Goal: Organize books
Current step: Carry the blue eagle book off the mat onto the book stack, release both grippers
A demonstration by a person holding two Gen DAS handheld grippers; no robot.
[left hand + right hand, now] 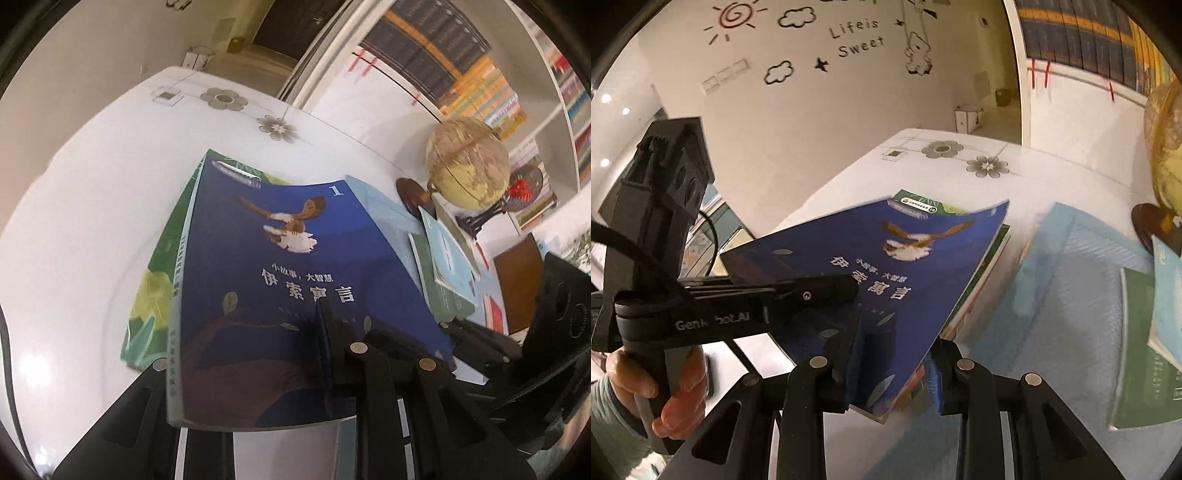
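Both grippers, left gripper (258,369) and right gripper (892,365), are carrying the blue book (295,266) with jaws clamped on it above the desk (92,184), other books (1137,350) unsorted.

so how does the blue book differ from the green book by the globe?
The blue book is gripped by both grippers, left gripper and right gripper, atop other books; the green book lies untouched beside the globe. The blue cover shows a flying bird; the green one is partly hidden under a light-blue booklet. Both are thin paperbacks.
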